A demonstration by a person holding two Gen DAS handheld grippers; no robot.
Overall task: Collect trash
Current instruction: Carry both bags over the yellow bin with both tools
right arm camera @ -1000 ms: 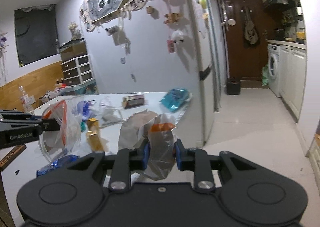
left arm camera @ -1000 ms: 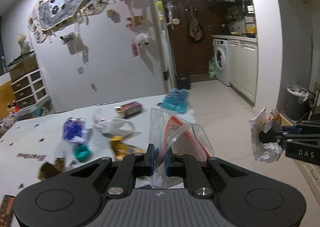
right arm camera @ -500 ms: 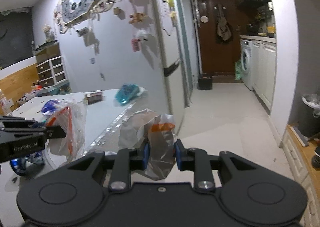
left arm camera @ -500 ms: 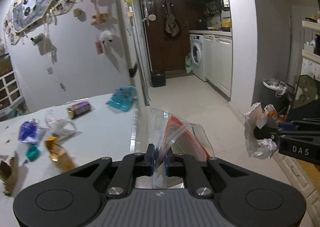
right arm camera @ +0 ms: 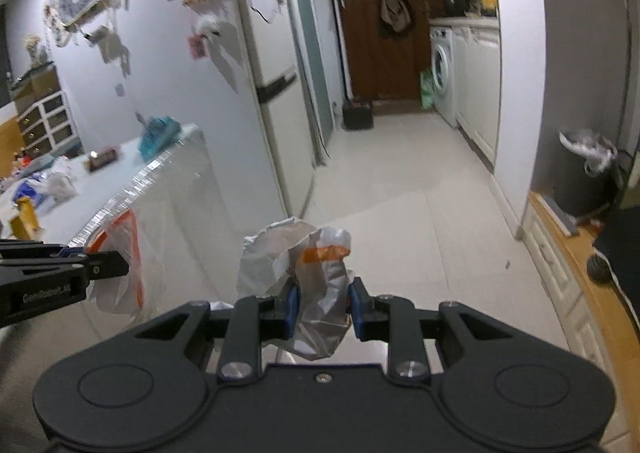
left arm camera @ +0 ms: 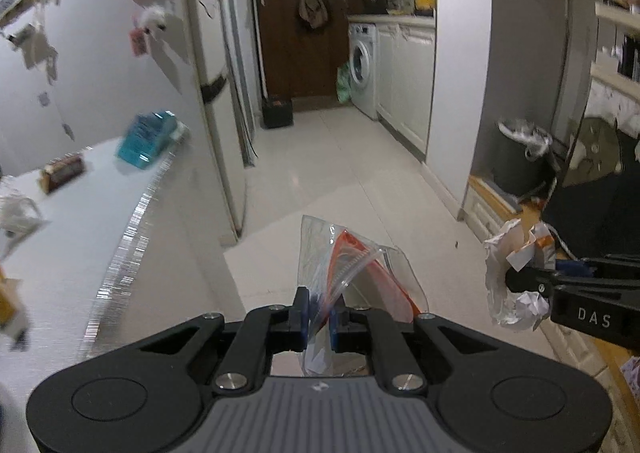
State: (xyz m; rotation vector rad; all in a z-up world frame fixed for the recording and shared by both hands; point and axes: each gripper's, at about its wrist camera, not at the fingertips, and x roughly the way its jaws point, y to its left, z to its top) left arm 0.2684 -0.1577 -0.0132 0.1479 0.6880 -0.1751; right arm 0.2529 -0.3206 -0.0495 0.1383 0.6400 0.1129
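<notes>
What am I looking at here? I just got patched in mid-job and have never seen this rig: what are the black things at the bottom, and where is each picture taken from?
There is no robot arm: a person carries a hand-held two-finger claw in each hand, with a fisheye camera on each looking forward along its fingers.

In the left wrist view, the left claw is shut on a clear plastic zip bag with an orange strip. In the right wrist view, the right claw is shut on a crumpled white paper wrapper with an orange patch. Each claw also shows at the side of the other's picture.

On the left, the white table carries more litter, including a teal packet. On the right, by the wall, stands a dark grey bin with a white liner.
</notes>
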